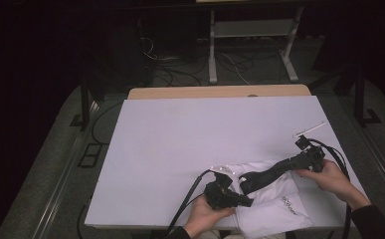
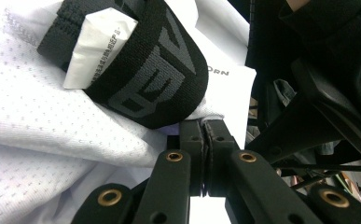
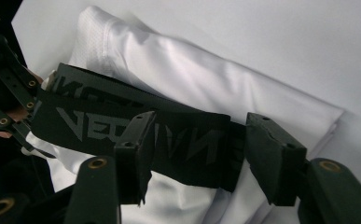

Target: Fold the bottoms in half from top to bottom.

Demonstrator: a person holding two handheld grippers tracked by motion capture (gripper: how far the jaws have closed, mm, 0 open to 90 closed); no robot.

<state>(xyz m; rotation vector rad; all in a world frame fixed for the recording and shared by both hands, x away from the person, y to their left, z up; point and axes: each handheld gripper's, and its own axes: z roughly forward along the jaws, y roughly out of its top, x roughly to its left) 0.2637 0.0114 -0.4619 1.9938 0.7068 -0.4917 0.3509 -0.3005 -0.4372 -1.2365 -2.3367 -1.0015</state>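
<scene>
A white mesh garment (image 1: 279, 209) lies bunched at the table's near edge, right of centre. Its black waistband (image 2: 159, 79) with grey lettering curls over a white label (image 2: 94, 46). My left gripper (image 1: 247, 201) comes in from the left, held by a hand; its jaws (image 2: 205, 135) are pressed together on the white fabric (image 2: 52, 140) just under the waistband. My right gripper (image 1: 248, 180) reaches in from the right. In its own view the jaws (image 3: 199, 119) stand wide apart, straddling the waistband (image 3: 183, 140) above the garment (image 3: 192, 79), not pinching it.
The white table cover (image 1: 180, 139) spreads left and back of the garment. A thin white strip (image 1: 309, 128) lies near the right edge. A wooden table edge (image 1: 220, 92) shows at the back, with metal stand legs (image 1: 212, 50) and floor cables beyond.
</scene>
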